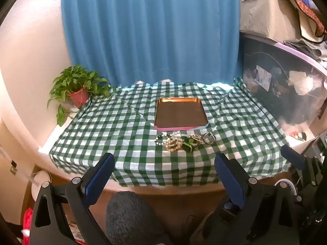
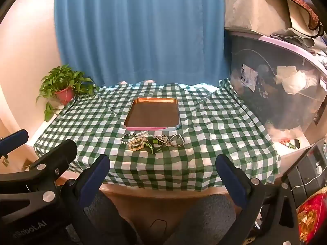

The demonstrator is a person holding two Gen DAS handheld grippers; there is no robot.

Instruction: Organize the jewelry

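A pile of jewelry (image 1: 184, 141) lies on the green checked tablecloth (image 1: 114, 128) just in front of a dark tray (image 1: 180, 113) with an orange and pink rim. The pile holds beaded bracelets, a green band and metal rings. The right wrist view shows the same pile (image 2: 152, 140) and tray (image 2: 153, 114). My left gripper (image 1: 163, 163) is open and empty, held back from the table's near edge. My right gripper (image 2: 162, 165) is open and empty, also short of the table. The left gripper shows at the left of the right wrist view (image 2: 40, 163).
A potted green plant (image 1: 78, 87) stands at the table's far left corner. A blue curtain (image 1: 151, 30) hangs behind. A large clear storage bin (image 1: 286, 94) with boxes and bags on top stands to the right. A chair back (image 1: 130, 214) is below the grippers.
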